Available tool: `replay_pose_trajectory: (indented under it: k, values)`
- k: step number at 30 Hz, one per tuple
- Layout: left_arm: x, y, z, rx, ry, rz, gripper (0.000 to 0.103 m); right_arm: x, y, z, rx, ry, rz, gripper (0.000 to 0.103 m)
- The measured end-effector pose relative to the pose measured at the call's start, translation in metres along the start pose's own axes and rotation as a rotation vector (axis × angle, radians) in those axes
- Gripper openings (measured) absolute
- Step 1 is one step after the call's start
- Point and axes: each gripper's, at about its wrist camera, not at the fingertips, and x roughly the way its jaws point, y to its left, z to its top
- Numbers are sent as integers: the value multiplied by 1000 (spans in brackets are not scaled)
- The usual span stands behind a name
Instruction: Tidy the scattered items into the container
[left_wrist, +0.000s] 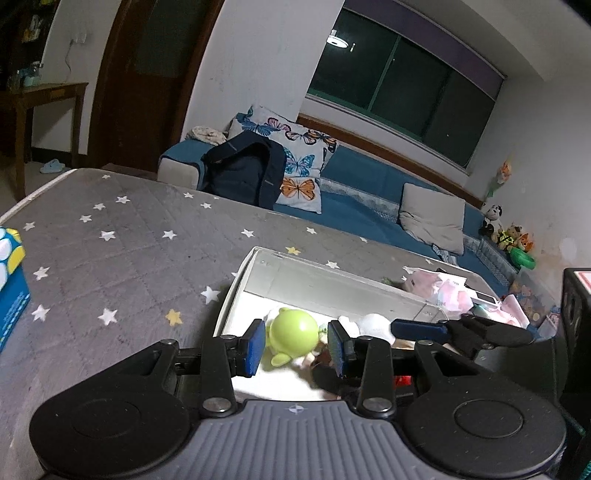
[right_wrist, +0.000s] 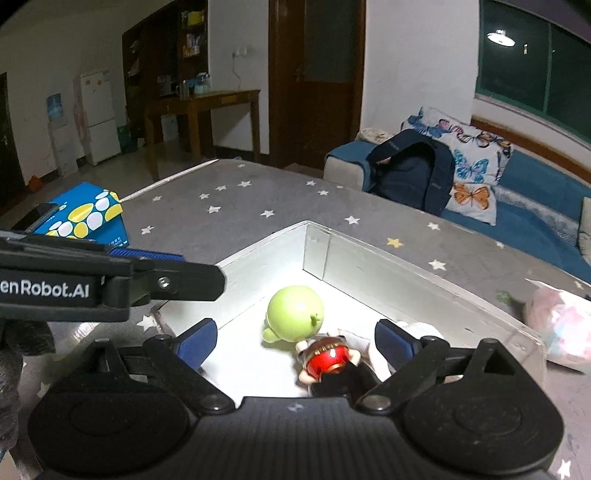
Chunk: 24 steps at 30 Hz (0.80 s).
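Note:
A white open box sits on the grey star-patterned table. Inside lie a green round-headed toy, a red-and-gold figurine and a white plush toy. My left gripper is open above the box, its pads either side of the green toy without touching it. My right gripper is open wide over the box, above the green toy and figurine. The left gripper also shows from the side in the right wrist view, and the right one in the left wrist view.
A blue box with yellow and white dots stands at the table's left. A pink-and-white plush bundle lies on the table right of the box. A blue sofa with a backpack is behind the table.

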Motion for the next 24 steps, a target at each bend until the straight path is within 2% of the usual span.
replay_pose_trajectory:
  k: [3,8,17,24]
  values:
    - [-11,-4,-6,7,-13,15,39,-14,-2,-6,16,-23,-15,101]
    - [-27,-14,-18,20,-17,44,39,-37,-4,-21,38,-60,-53,103]
    - [-47,-33,-44,57,-16,64,39,-86,-5,-56,112,-156,-117,103]
    - [-60,-44,-62,72,-8,87,39,-111,1,-91,161,-195,-192,103]
